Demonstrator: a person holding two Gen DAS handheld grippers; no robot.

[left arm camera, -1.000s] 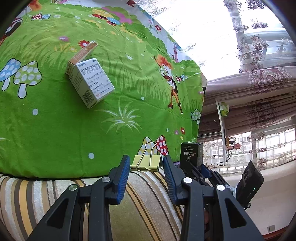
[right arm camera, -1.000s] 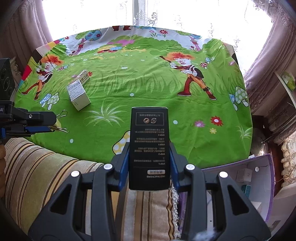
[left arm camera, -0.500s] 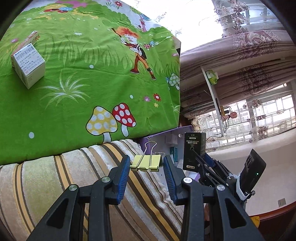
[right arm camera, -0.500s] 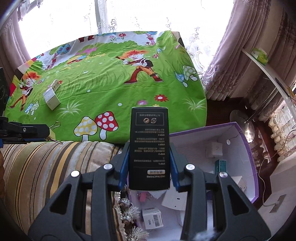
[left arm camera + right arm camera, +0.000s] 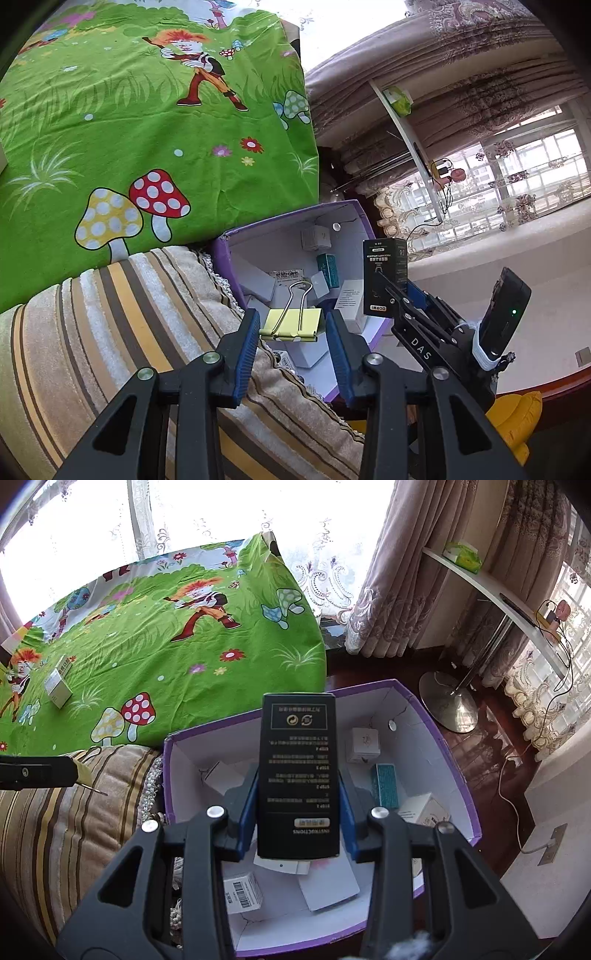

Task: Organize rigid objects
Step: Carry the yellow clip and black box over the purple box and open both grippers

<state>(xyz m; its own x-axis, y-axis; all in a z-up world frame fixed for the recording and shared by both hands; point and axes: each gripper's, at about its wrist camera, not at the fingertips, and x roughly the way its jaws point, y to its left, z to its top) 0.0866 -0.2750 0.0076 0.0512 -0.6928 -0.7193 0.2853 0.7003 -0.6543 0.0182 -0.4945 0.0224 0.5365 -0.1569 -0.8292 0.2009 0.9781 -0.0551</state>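
Note:
My left gripper [image 5: 290, 328] is shut on a yellow binder clip [image 5: 290, 324] and holds it over the near left corner of the purple box [image 5: 288, 218]. My right gripper [image 5: 297, 805] is shut on a tall black carton [image 5: 297, 771] above the open purple box [image 5: 454, 760], which holds several small white and teal boxes. The black carton also shows in the left wrist view [image 5: 384, 277], to the right of the clip. A white medicine box [image 5: 58, 686] lies on the green cartoon cloth [image 5: 155, 657].
A striped cushion [image 5: 110, 332] lies between the green cloth [image 5: 147, 122] and the purple box. A lamp base [image 5: 448, 701], cables and curtains stand on the wooden floor to the right. A white shelf [image 5: 491, 587] runs along the curtain.
Both grippers have swung right, from over the green cloth to over the purple box, carrying the clip and the black carton. The medicine box has slid out of the left wrist view.

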